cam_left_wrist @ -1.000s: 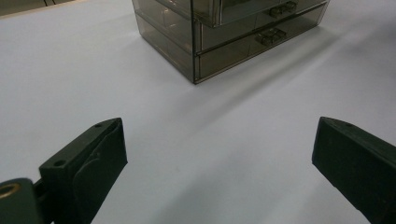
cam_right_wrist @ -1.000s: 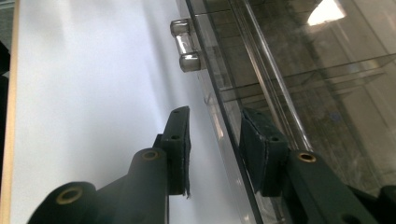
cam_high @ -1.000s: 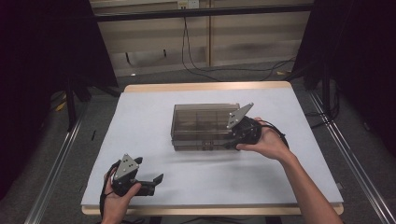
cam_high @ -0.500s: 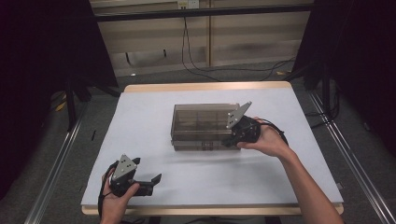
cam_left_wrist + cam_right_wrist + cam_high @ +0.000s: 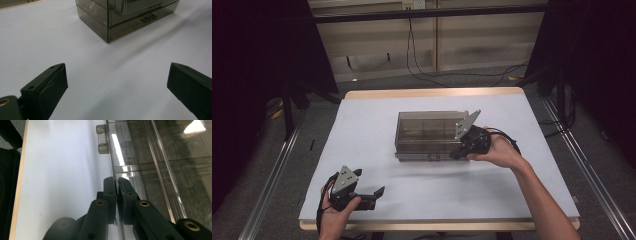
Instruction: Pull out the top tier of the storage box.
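Right gripper (image 5: 117,182) just closed on box (image 5: 427,132) wall — white table (image 5: 372,125).

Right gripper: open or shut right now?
Shut: the right gripper has just closed its jaws on the thin front edge of the smoky plastic box.

A clear box (image 5: 432,134) stands on the table (image 5: 372,125), at its middle and a little toward the far edge. The right gripper (image 5: 460,152) sits at the box's near right corner. The left gripper (image 5: 373,193) lies near the table's near left corner, well apart from the box.
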Tool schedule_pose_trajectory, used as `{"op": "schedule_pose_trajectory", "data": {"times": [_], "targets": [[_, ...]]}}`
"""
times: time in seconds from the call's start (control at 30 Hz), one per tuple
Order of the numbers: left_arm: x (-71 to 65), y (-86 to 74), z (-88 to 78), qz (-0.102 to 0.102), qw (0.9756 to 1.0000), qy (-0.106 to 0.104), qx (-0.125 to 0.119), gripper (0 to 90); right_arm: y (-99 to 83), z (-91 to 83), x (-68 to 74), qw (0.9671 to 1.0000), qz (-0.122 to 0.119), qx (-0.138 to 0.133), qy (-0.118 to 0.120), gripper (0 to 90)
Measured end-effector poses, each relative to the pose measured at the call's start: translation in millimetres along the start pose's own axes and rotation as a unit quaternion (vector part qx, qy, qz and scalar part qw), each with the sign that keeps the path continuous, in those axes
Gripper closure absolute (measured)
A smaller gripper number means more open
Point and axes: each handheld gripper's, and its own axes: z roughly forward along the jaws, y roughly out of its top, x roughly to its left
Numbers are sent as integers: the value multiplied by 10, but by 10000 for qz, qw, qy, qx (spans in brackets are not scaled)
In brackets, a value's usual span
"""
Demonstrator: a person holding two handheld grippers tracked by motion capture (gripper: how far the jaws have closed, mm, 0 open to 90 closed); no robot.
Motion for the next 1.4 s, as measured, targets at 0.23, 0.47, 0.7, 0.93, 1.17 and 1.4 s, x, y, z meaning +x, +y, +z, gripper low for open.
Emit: {"op": "schedule_pose_trajectory", "data": {"times": [0.23, 0.47, 0.7, 0.93, 1.17, 1.4], "targets": [[-10, 2, 4, 3, 10000, -38, -15, 30, 9, 1, 24, 10000, -52, 46, 27, 870], [-31, 6, -13, 36, 10000, -70, -10, 30, 20, -1, 53, 9998, -127, 108, 64, 876], [-6, 13, 23, -23, 10000, -38, -15, 31, 11, -2, 39, 9996, -197, 91, 183, 884], [-14, 8, -3, 3, 10000, -39, -20, 30, 14, -9, 74, 9994, -223, 146, 209, 884], [0, 9, 7, 13, 10000, -44, 9, 30, 19, -8, 98, 9991, -264, 176, 286, 890], [-7, 12, 1, 0, 10000, -54, -16, 30, 14, -13, 107, 9988, -315, 167, 349, 889]]}}
